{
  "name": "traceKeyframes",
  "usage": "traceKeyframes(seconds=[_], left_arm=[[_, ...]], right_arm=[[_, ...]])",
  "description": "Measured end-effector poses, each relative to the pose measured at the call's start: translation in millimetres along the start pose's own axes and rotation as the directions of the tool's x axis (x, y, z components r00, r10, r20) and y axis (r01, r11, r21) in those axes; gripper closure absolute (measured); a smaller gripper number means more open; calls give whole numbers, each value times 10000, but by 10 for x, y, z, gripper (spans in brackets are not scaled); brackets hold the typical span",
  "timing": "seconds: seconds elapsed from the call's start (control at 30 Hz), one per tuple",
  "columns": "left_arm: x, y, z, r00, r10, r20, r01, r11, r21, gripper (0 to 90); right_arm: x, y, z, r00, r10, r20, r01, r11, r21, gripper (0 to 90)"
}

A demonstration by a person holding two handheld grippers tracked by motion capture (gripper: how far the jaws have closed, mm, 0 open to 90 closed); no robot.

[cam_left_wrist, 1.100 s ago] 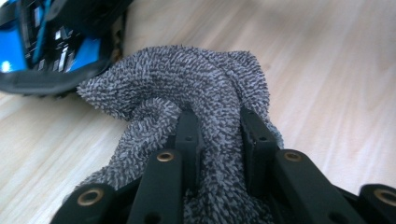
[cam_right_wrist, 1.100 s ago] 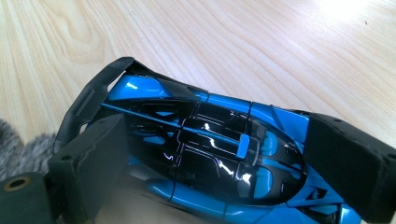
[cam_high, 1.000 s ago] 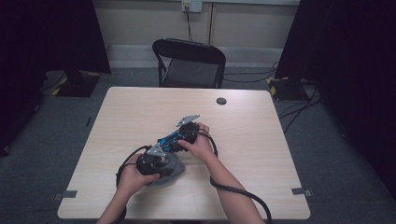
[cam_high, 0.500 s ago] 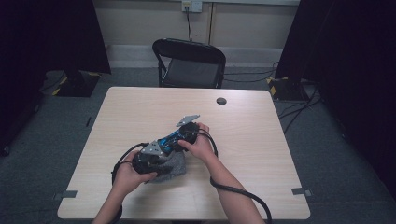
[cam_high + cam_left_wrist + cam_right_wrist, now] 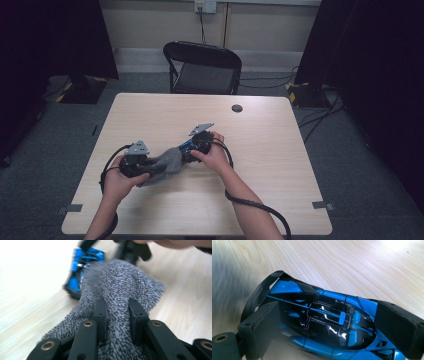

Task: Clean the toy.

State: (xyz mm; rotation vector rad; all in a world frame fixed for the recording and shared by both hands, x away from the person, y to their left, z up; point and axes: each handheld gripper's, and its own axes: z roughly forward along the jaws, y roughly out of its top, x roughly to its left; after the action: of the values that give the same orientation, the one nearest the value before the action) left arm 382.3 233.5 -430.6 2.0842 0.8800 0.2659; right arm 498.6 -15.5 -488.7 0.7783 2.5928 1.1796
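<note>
A blue and black toy car (image 5: 324, 322) lies on the wooden table (image 5: 260, 190), with my right gripper (image 5: 329, 325) shut on its two sides. In the high view the car (image 5: 183, 147) shows just left of my right gripper (image 5: 189, 149). A grey fuzzy cloth (image 5: 120, 290) is pinched between the jaws of my left gripper (image 5: 117, 305). The cloth (image 5: 167, 162) stretches from my left gripper (image 5: 151, 167) to the car's end and touches it. From the left gripper view the car (image 5: 77, 275) lies behind the cloth.
A black folding chair (image 5: 205, 67) stands behind the table's far edge. A small dark round disc (image 5: 237, 108) lies near that edge. Black cables (image 5: 255, 207) trail from both grippers over the table's near side. Dark stands flank the room.
My left gripper has moved left and slightly up with the cloth, drawing it out away from the car. The right gripper and car have stayed put.
</note>
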Motion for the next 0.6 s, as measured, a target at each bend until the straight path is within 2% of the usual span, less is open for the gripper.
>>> traceKeyframes(seconds=[0.07, 0.17, 0.23, 0.37, 0.43, 0.53, 0.6], left_arm=[[73, -29, -34, 9990, -245, -365, 237, 9995, -211, 720], [166, -85, -48, 9931, -896, -762, 863, 9952, -458, 720], [218, -115, -27, 9882, -1075, -1092, 1045, 9940, -326, 721], [299, -164, 44, 9750, -1461, -1677, 1436, 9893, -269, 721], [327, -177, 92, 9710, -1414, -1930, 1425, 9898, -80, 721], [361, -199, 171, 9593, -1654, -2291, 1714, 9852, 64, 719], [372, -209, 232, 9517, -1880, -2427, 1994, 9796, 232, 713]], right_arm=[[-1, -2, 0, 10000, -16, 0, 16, 10000, -21, 68], [-3, 1, 1, 10000, -40, -8, 40, 10000, 6, 68], [-3, 1, 1, 10000, -34, -12, 34, 10000, 9, 68], [-4, -1, 0, 10000, -47, -5, 47, 10000, 3, 68], [-2, -4, 0, 10000, -25, -13, 25, 10000, -20, 68], [-1, -9, -1, 10000, -25, -2, 25, 10000, -56, 68], [-1, -9, -1, 10000, -27, -1, 27, 10000, -60, 69]])
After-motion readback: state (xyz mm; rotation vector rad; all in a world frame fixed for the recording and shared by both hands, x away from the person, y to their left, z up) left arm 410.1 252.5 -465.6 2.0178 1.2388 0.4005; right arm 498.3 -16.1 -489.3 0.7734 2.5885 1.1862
